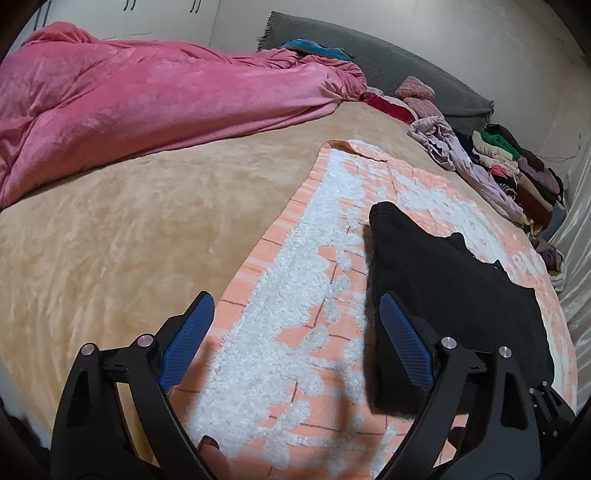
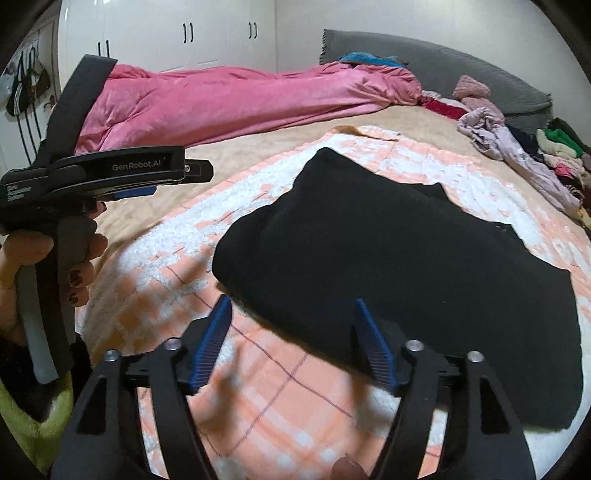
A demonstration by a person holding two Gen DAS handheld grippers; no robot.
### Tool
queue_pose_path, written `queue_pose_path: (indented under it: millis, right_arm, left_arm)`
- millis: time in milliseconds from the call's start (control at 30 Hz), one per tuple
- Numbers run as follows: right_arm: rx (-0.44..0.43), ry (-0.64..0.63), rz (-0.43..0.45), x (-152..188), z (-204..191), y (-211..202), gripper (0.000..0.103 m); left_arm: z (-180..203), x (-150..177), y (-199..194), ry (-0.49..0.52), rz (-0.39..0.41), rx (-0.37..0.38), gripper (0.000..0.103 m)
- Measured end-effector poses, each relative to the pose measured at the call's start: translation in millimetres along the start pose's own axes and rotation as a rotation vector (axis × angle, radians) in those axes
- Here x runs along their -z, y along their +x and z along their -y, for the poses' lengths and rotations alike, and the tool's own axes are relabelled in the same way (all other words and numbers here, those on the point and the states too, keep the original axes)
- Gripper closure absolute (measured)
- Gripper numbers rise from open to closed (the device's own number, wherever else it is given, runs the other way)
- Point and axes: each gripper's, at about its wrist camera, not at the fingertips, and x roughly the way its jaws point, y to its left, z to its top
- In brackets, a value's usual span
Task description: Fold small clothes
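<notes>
- Bedroom first: white wardrobe doors (image 2: 184,33) across the top of the right wrist view, and a tan bed cover (image 1: 110,229) filling the left half of the left wrist view.
- At upper left of both views a pink blanket (image 1: 129,92) lies bunched along the far side of the bed; we leave it alone.
- Centre of each frame: an orange-and-white checked blanket (image 1: 288,332) is spread flat as our folding surface.
- On it lies the black garment (image 2: 388,266), the piece we judge to be in hand; it looks partly folded, with a thick rounded fold along its left edge and a thinner flap running toward the right of the frame.
- The left gripper (image 1: 295,343) hovers low over the checked blanket with its fingers wide apart and nothing between them; its right finger sits against the garment's left edge in the picture, though we cannot tell whether it touches.
- In the right wrist view that same gripper shows at far left, held in a hand (image 2: 44,266).
- The right gripper (image 2: 291,343) also has its fingers apart and empty, poised just before the garment's near edge.
- To do this well, we would take the near edge with both grippers, well spread, catch every layer, and lift evenly so the fold stays square.
- At far right a heap of unfolded clothes (image 1: 509,166) waits along the bed's edge.
</notes>
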Motion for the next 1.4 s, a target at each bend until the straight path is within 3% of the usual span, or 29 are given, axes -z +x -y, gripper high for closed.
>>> queue_pose_path:
  millis: [267, 600, 1000, 1400]
  right_arm:
    - [0.063, -0.022, 0.003, 11.5, 2.8, -7.5, 0.022]
    - [0.114, -0.078, 0.005, 12.8, -4.4, -3.7, 0.016]
    - [0.106, -0.149, -0.003, 7.0, -9.2, 15.8, 0.016]
    - [0.097, -0.194, -0.014, 7.5, -7.0, 38.1, 0.016]
  left_arm:
    - [5.2, 1.6, 0.6, 0.022, -0.004, 0.002, 0.011]
    - [12.3, 8.2, 12.6, 0.050, -0.056, 0.003, 0.011]
    - [8.4, 10.6, 21.5, 0.017, -0.084, -0.004, 0.011]
    - [19.8, -7.6, 39.2, 0.016, -0.092, -0.003, 0.011]
